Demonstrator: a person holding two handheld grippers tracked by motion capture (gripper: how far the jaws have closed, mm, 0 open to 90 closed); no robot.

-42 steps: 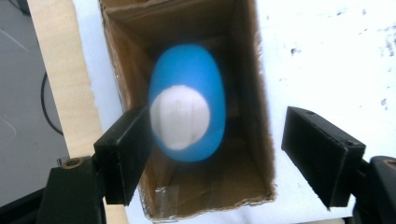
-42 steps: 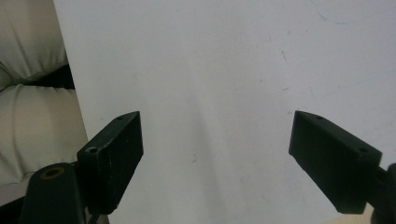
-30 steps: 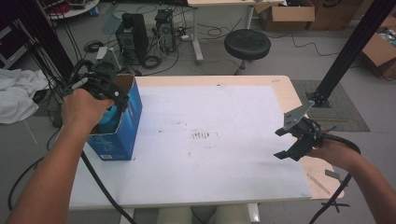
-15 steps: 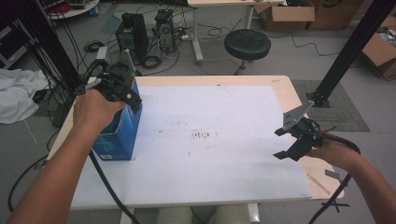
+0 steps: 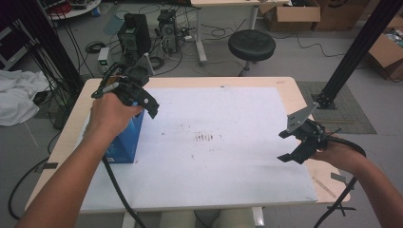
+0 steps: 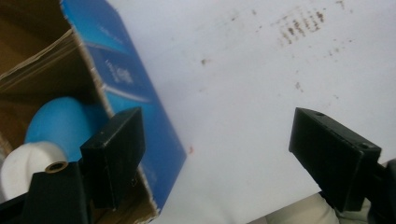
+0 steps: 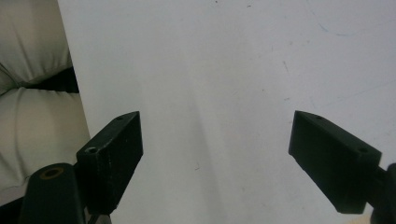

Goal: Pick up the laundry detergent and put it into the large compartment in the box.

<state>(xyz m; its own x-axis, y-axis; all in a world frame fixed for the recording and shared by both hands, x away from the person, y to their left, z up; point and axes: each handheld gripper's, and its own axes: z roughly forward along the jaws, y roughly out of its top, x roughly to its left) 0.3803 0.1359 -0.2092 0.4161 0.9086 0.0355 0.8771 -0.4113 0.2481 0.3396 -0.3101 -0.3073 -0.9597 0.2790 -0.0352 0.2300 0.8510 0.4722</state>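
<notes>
An open blue cardboard box (image 5: 124,142) stands at the left of the white sheet (image 5: 228,156). Inside the box (image 6: 140,98) lies a blue and white rounded thing (image 6: 60,126). My left gripper (image 5: 145,102) hovers over the box's far right corner, pointing down. Its jaws have just been opening and now stand wide in the left gripper view (image 6: 219,154), with the box's right wall and bare sheet beneath them and nothing gripped. My right gripper (image 5: 284,146) hangs over the sheet's right edge, open and empty (image 7: 217,158).
Faint brown smudges (image 5: 205,137) mark the middle of the sheet. The wooden table edge (image 5: 294,90) frames it. A black post (image 5: 351,57) rises at the right. Beyond the table stand a stool (image 5: 251,45) and computer towers (image 5: 135,31). White cloth (image 5: 16,97) lies left.
My left hand has moved right along the box top, toward the box's far right corner. The right gripper has stayed in place.
</notes>
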